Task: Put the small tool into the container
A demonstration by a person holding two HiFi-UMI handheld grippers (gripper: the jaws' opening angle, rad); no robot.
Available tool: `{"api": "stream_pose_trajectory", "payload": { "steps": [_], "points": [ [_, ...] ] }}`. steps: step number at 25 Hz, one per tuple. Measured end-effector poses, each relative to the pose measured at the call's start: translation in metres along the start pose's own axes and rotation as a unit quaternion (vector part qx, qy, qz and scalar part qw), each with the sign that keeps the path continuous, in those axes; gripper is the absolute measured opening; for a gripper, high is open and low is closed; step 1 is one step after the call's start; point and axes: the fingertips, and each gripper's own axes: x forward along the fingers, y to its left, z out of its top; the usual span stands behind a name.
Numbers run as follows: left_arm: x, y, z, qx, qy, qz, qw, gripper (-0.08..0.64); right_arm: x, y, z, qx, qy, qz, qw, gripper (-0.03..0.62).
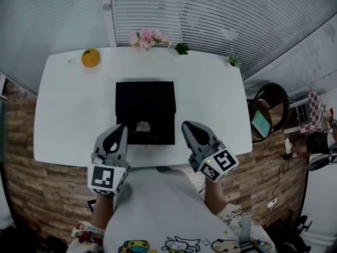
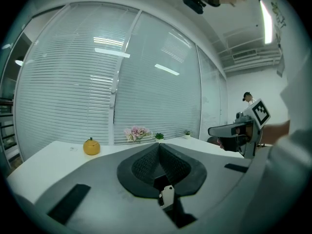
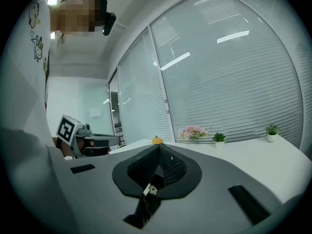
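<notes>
Left jaws: pressed together at the tips of the left gripper [image 2: 158, 147], gripping nothing.
Right jaws: shut tip to tip on the right gripper [image 3: 157, 147], likewise empty.
Grippers: two, each with one cube of square markers, held side by side above the near edge of the white table [image 1: 63, 115], both pointing across it.
Task things: one small grey tool [image 1: 142, 126]; one black square container [image 1: 145, 96] in the middle of the table.
Tool's place: on the near part of the container's black surface, just inside its near edge.
Tool and jaws: in the head view between the two tips and just ahead of them, nearer the left tip, apart from both.
In the way: each gripper's own grey body, filling the lower part of its view and hiding tool and container there.
Around: one round orange fruit [image 1: 90, 58] near the far left corner; one bunch of pink flowers [image 1: 148, 37] at the far edge; two small green potted plants [image 1: 182, 48], one just right of the flowers, one near the far right corner.
Behind: slatted white blinds [image 1: 210, 15] along the window.
</notes>
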Motion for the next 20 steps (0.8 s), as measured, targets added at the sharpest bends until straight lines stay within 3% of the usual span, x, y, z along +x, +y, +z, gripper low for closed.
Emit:
{"api": "stream_pose_trajectory", "payload": {
  "steps": [20],
  "points": [
    [-0.005,0.010,-0.009,-0.025,0.018,0.015,0.9994,0.005,0.010,-0.002,-0.006,-0.014,0.004,-0.011,1.000,-0.002]
  ]
}}
